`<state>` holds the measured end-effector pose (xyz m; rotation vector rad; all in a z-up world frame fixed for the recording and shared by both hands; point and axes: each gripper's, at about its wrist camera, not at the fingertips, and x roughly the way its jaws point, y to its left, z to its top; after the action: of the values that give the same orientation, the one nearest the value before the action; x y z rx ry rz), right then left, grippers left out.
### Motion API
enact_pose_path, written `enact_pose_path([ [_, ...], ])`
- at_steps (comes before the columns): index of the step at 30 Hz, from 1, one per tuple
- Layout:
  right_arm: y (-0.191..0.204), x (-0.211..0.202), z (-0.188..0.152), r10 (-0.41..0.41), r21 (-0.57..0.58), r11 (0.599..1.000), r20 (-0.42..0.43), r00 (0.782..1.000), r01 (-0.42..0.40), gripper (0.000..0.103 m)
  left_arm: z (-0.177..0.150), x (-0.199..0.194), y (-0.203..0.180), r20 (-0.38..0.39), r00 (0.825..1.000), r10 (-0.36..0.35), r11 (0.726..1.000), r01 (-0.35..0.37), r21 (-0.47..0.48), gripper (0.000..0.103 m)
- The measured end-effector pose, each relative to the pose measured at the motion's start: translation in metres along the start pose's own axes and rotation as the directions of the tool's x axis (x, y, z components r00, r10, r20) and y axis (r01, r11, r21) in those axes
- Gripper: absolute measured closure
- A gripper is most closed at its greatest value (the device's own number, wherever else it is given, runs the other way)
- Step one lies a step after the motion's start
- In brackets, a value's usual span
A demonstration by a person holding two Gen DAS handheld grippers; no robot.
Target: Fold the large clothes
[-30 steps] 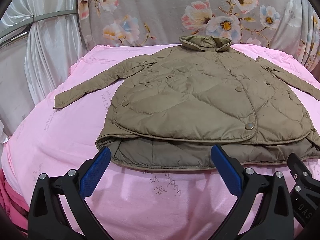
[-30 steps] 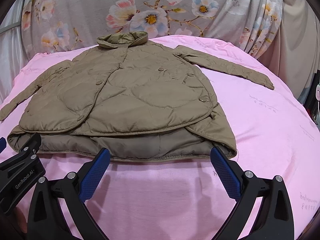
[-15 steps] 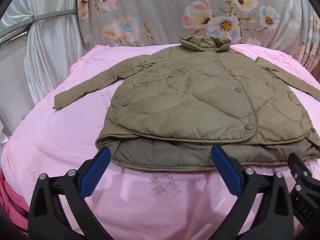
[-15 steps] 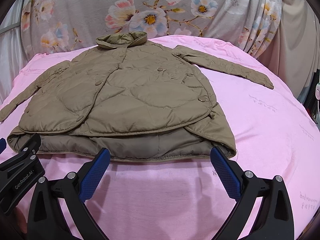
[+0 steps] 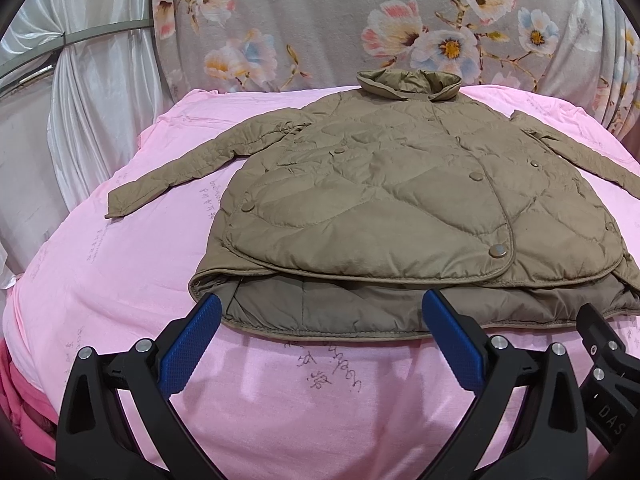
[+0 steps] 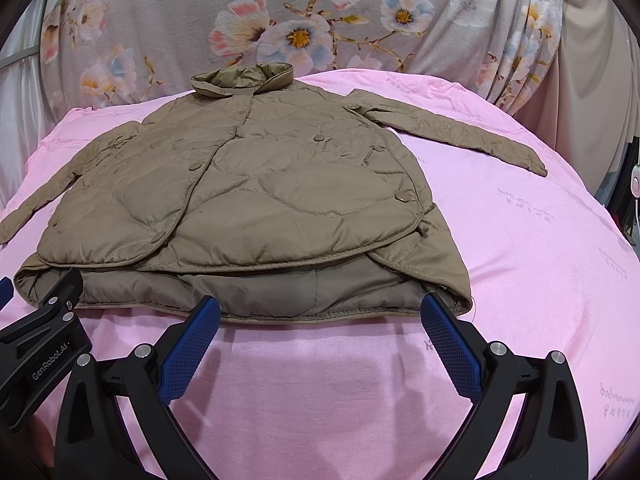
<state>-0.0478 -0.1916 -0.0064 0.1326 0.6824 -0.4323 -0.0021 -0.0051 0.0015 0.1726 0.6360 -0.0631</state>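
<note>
A quilted olive-brown padded jacket with snap buttons [image 5: 400,200] lies front side up on a pink printed bed sheet [image 5: 120,280]. Its collar [image 5: 408,84] points toward the floral grey fabric backdrop [image 5: 320,20], and its hem faces the operator. Both sleeves are spread outward: the left sleeve [image 5: 192,172] rests flat toward the white curtain [image 5: 100,100], and the right sleeve [image 6: 460,136] extends to the opposite side. This flat, spread layout appears intended to expose every fold line before work begins.

The left gripper [image 5: 320,336] hovers just short of the hem with its blue-padded fingers [image 5: 188,352] spread wide, holding nothing. The right gripper [image 6: 320,336] sits beside it in the same posture, its fingers [image 6: 452,348] wide apart and empty. Both are near the lower edge but apart from it. No fold is made yet; the likely first step is grasping a sleeve or the hem corners.
</note>
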Motion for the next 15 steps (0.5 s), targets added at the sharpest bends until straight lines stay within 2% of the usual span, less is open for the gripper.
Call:
enact_pose_path([
  [15,-0.0057,0.0028,-0.0033,-0.01,0.007,1.0,-0.001,1.0,0.01,0.005,-0.0002,-0.0002,-0.001,0.003,1.0,-0.004,1.0,0.004,-0.005,0.005],
])
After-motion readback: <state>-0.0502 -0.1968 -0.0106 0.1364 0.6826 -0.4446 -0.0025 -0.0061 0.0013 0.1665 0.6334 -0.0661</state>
